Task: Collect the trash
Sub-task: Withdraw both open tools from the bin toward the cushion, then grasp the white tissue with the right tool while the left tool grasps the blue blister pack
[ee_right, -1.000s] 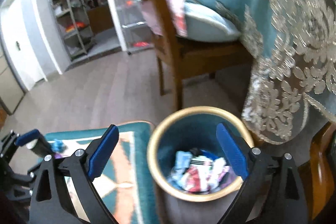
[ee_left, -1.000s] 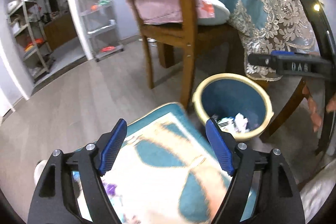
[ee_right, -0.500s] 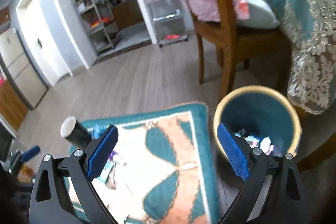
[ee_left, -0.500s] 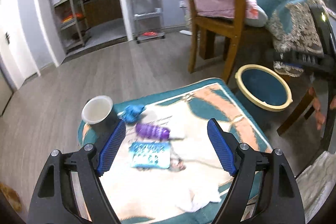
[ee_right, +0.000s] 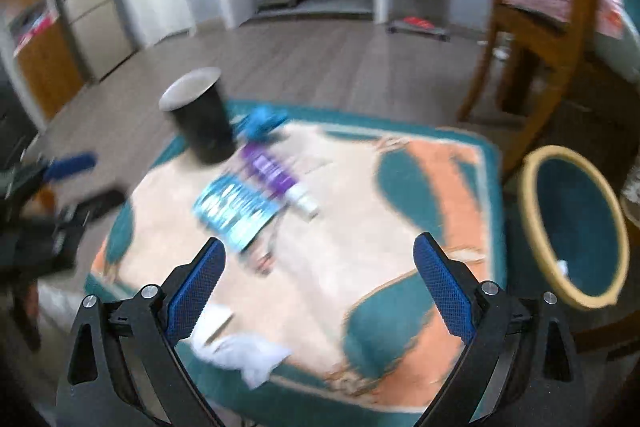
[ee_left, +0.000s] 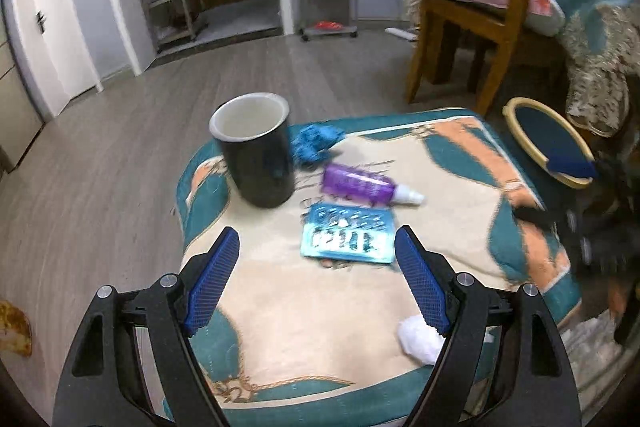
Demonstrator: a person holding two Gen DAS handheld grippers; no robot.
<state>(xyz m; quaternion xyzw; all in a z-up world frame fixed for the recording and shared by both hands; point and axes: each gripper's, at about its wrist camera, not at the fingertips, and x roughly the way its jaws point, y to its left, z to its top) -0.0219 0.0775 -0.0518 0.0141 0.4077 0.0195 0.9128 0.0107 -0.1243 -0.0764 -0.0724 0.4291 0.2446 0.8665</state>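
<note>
Left hand-held gripper [ee_left: 316, 275]: jaws wide apart, nothing between them, hanging over the near part of the cloth-covered worktop [ee_left: 460, 163].
Black cup [ee_left: 254, 155]: upright at 11 o'clock from the left hand-held gripper, open mouth up; looks rigid and smooth, so likely slippery. Whether it counts as trash I cannot tell.
Crumpled blue scrap [ee_left: 314, 143]: touching the cup's right side, at 12 o'clock; looks soft and very light, so pinch the bunched middle.
Purple bottle [ee_left: 360, 185]: lying on its side just beyond the packet, white cap toward 3 o'clock; round and probably prone to rolling, so grip across the body, not the cap.
Blue foil packet [ee_left: 348, 239]: flat on the cloth between the left jaws' line of sight, at 12 o'clock and nearest; thin, glossy, flexible, so take a raised edge.
White tissue wad [ee_left: 418, 341]: at the worktop's near edge, just beside the left tool's right finger; soft, compressible, weightless by the look.
Right hand-held gripper [ee_right: 320, 291]: fingers spread, empty, over the same worktop.
Bin [ee_right: 576, 227]: on the floor at 3 o'clock, some scraps inside.
</note>
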